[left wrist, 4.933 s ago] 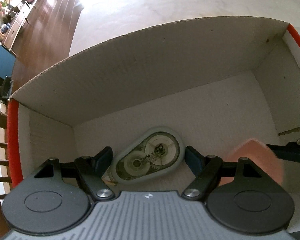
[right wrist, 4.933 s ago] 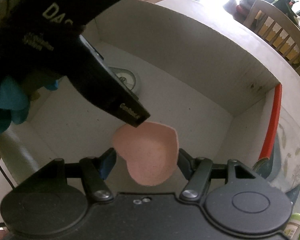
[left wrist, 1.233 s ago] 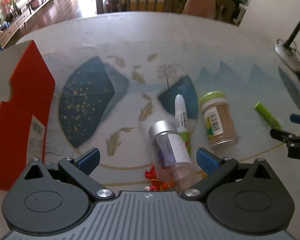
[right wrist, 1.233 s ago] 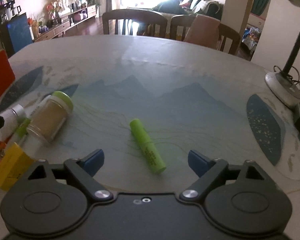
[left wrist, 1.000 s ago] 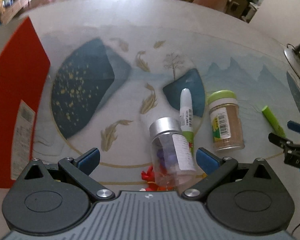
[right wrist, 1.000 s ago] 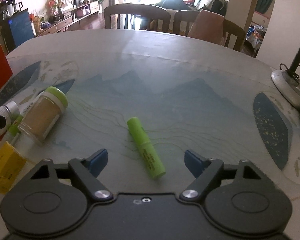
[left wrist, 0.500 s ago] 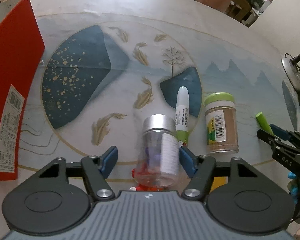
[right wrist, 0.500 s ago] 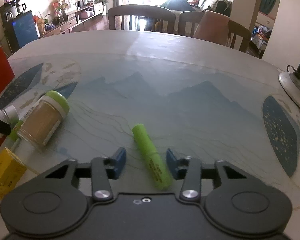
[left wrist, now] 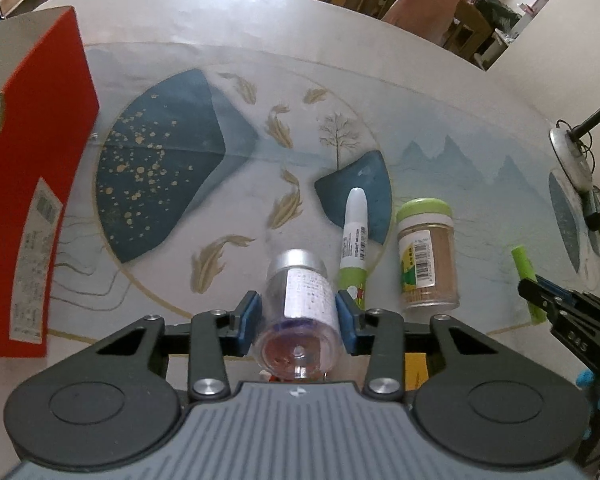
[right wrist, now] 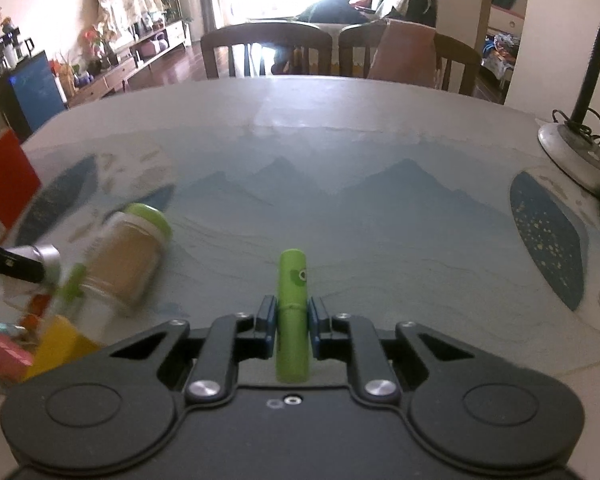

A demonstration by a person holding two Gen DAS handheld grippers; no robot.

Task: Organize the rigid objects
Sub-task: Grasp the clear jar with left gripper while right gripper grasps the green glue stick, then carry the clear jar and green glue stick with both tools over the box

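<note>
My left claw is clamped on the clear jar w/ silver lid. My right claw grips the green tube, lifted above the worktop.

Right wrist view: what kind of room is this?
Likely a home dining area open to a living room: wooden dining chairs behind the round table, a sofa by the bright window, a sideboard with plants.
</note>
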